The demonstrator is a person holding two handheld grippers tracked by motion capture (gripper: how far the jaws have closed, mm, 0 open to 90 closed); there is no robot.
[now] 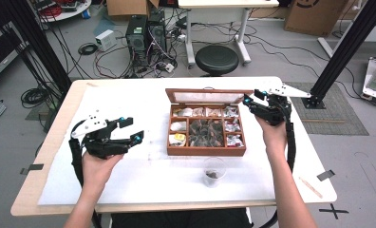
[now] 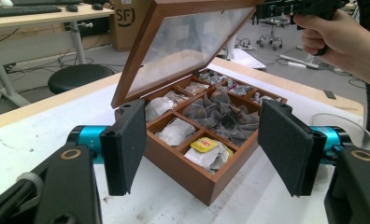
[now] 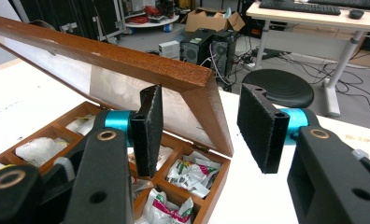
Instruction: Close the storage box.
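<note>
While the left gripper waits left of the box, fingers apart and empty, the box sits mid-surface with its lid half raised. The right gripper, at the box's right rear corner, straddles the lid's corner with fingers apart, not pinching. Unheld, the lid may drop shut, or a nudge could shove the box into the cup in front of it.
</note>
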